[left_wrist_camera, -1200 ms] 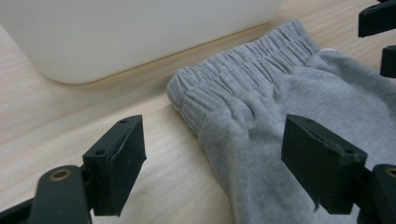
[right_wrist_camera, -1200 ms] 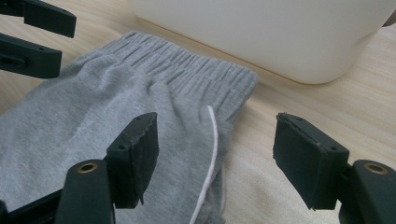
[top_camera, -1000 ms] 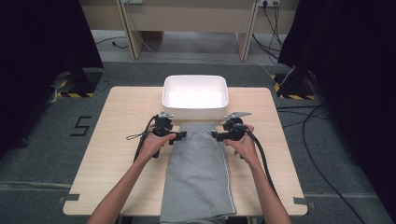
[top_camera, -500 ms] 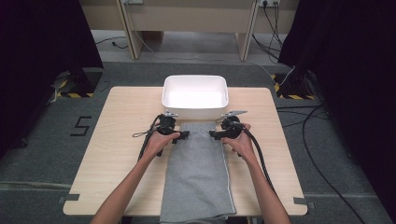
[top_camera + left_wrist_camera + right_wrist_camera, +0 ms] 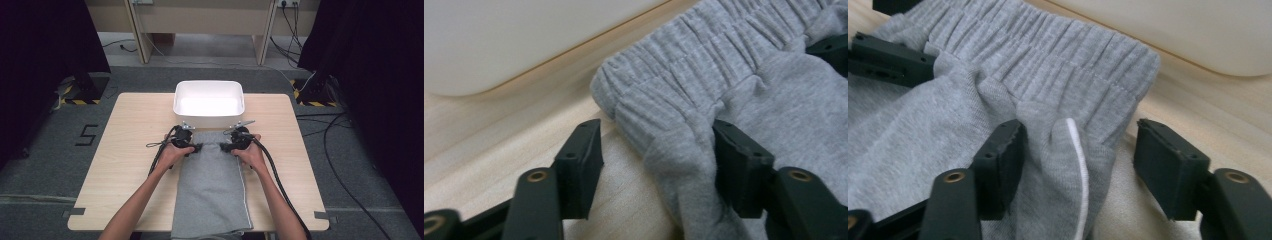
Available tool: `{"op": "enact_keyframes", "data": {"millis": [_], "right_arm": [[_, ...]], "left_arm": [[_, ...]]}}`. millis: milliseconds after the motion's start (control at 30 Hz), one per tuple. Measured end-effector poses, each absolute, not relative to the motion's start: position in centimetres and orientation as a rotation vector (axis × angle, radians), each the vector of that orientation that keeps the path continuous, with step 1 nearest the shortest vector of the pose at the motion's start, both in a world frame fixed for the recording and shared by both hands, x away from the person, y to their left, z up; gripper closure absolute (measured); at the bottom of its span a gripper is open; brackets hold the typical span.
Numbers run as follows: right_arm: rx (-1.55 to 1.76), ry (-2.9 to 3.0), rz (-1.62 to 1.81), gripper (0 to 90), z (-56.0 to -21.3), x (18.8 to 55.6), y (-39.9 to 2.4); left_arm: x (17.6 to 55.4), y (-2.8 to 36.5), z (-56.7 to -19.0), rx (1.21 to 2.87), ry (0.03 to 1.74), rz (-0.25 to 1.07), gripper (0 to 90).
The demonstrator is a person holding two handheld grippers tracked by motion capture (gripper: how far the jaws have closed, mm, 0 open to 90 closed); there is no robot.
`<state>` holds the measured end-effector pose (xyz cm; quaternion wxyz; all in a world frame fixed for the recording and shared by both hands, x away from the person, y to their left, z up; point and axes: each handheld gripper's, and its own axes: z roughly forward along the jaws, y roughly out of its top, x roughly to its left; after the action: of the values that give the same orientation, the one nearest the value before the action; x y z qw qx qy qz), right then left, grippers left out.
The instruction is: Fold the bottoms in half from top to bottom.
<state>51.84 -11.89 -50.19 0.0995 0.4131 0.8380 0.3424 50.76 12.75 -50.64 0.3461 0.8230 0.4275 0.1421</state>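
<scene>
Grey trousers [image 5: 212, 185] lie flat down the middle of the wooden table [image 5: 130, 130], the gathered waistband [image 5: 684, 65] at the far end and the legs running back toward the person, past the near edge. Just beyond the waistband stands a white tub [image 5: 208, 102], close to the cloth but with a strip of bare wood between them.

Both hands work at the waistband, one at each corner. The left gripper [image 5: 192, 146] sits at the left corner. In the left gripper view its jaws have just been closing and stand partly apart; the folded corner of the waistband is bunched between them, with cloth against the inner jaw, while the outer jaw rests over bare wood with a gap to the fabric — not yet a clamp.

The right gripper [image 5: 227, 146] sits at the right corner. In the right gripper view its jaws have likewise just been closing and are part way apart. The corner of the waistband, with a thin white stripe [image 5: 1079, 165] running down the side seam, rises in a fold between them: the inner jaw touches the cloth, the outer one stands clear of it over the wood. The other gripper's black jaw shows farther along the waistband.
</scene>
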Motion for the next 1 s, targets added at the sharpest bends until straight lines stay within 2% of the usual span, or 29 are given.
{"op": "enact_keyframes", "data": {"millis": [333,467,767,1000], "right_arm": [[1.257,2.470,1.054,67.4,-50.3,51.8,-11.7],[1.305,2.468,1.107,73.3,-50.4,51.9,-12.0],[1.315,2.461,1.167,78.3,-50.2,51.8,-12.3],[1.253,2.426,1.252,78.8,-48.5,51.2,-12.5]], "left_arm": [[50.5,12.7,-50.5,2.139,1.101,0.371,58.1],[50.5,12.9,-50.6,2.129,1.098,0.360,63.6],[50.2,13.0,-49.6,2.126,1.070,0.377,72.0],[49.5,13.6,-47.7,2.079,1.038,0.407,73.3]]}}
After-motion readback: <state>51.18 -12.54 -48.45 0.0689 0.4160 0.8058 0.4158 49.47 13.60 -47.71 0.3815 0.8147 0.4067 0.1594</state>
